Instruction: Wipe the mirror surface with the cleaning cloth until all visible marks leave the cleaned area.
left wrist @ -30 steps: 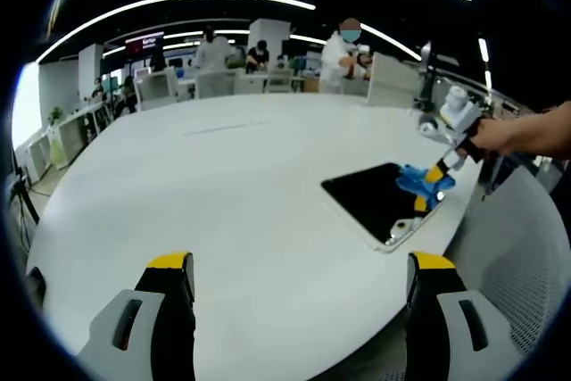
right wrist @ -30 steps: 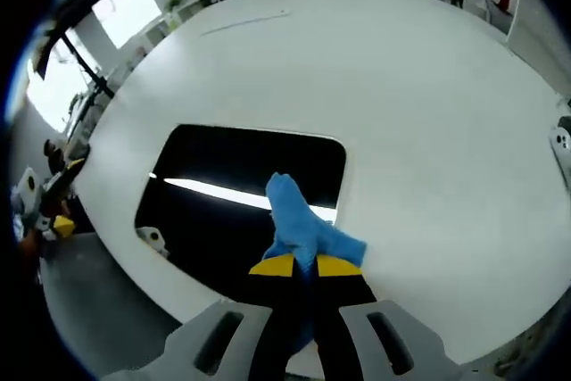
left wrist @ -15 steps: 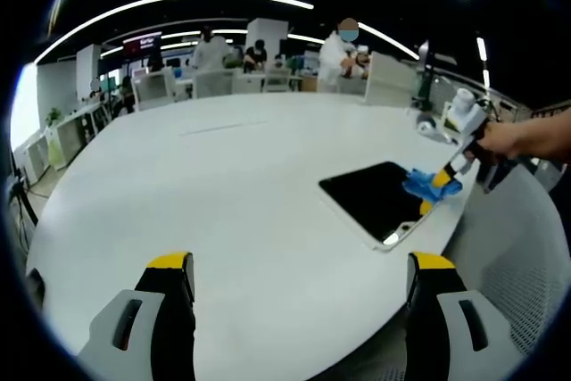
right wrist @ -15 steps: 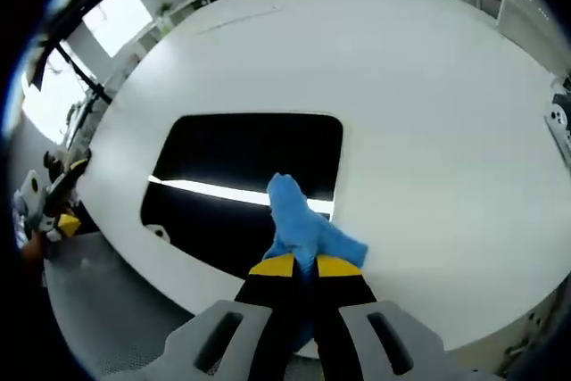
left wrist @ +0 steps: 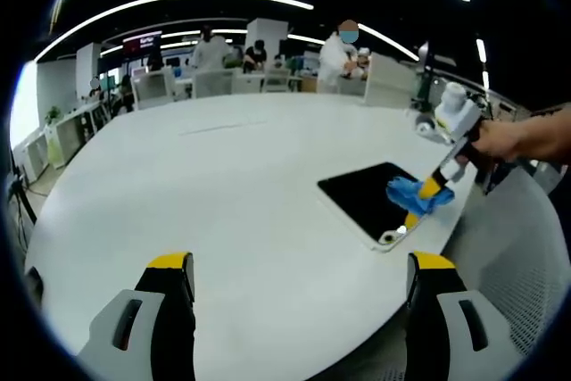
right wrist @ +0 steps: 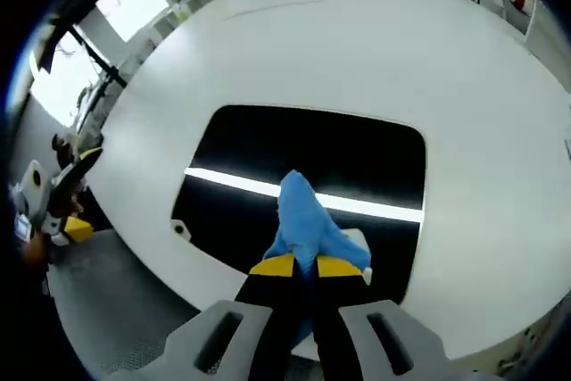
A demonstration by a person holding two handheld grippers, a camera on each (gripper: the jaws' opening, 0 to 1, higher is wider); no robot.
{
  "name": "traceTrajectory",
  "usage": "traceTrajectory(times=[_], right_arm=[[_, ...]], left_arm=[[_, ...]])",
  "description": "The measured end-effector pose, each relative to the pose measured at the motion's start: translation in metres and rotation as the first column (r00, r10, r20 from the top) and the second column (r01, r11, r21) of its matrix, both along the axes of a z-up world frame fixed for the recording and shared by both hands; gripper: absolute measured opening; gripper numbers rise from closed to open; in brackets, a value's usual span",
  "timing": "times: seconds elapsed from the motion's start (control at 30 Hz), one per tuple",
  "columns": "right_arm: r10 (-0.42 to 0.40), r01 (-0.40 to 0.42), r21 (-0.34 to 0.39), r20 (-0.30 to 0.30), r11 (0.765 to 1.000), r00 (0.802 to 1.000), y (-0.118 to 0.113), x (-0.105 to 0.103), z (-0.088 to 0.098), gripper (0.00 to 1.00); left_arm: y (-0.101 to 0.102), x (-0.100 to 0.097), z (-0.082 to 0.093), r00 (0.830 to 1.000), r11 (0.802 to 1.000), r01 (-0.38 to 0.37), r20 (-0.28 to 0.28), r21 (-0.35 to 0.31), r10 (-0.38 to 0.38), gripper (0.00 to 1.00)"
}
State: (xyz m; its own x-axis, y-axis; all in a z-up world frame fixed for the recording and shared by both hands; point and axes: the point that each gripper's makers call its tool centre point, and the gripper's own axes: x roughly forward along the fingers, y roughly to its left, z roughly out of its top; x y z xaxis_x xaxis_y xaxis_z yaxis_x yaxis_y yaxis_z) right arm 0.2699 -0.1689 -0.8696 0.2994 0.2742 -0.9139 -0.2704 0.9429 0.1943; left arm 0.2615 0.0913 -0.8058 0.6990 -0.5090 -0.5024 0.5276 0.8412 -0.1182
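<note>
The right gripper (right wrist: 303, 267) is pinching a blue cleaning cloth (right wrist: 308, 229) between closed jaws, and the cloth is resting on the near part of the mirror (right wrist: 268, 144), which is lying flat near the edge of the white table (right wrist: 375, 51). The left gripper (left wrist: 299, 265) is hovering with jaws apart and empty, well away from the mirror (left wrist: 361, 198). The cloth is looking soft and limp (likely to bunch), so a bunched-end hold suits it; the mirror is probably slick and fragile.
</note>
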Motion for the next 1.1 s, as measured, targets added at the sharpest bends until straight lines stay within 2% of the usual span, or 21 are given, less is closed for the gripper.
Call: traceTrajectory(times=[0.47, 0.8, 1.03, 1.1], right_arm=[[0.085, -0.085, 0.028, -0.008, 0.996, 0.996, 0.063, 0.004, 0.001, 0.01], [0.132, -0.131, 0.048, -0.015, 0.99, 0.991, 0.095, 0.006, 0.001, 0.01], [0.185, -0.185, 0.053, -0.01, 0.981, 0.983, 0.125, 0.007, 0.001, 0.01], [0.209, -0.208, 0.04, -0.005, 0.977, 0.978, 0.127, 0.008, 0.001, 0.01]], left_arm=[[-0.001, -0.001, -0.001, 1.0, 1.0, 0.013, 0.0, 0.007, -0.013, 0.99], [-0.002, -0.001, -0.001, 1.0, 1.0, 0.021, -0.001, 0.012, -0.021, 0.99], [-0.003, -0.001, -0.002, 1.0, 1.0, 0.024, -0.004, 0.013, -0.024, 0.99], [-0.003, -0.001, -0.002, 1.0, 1.0, 0.022, -0.005, 0.013, -0.022, 0.99]])
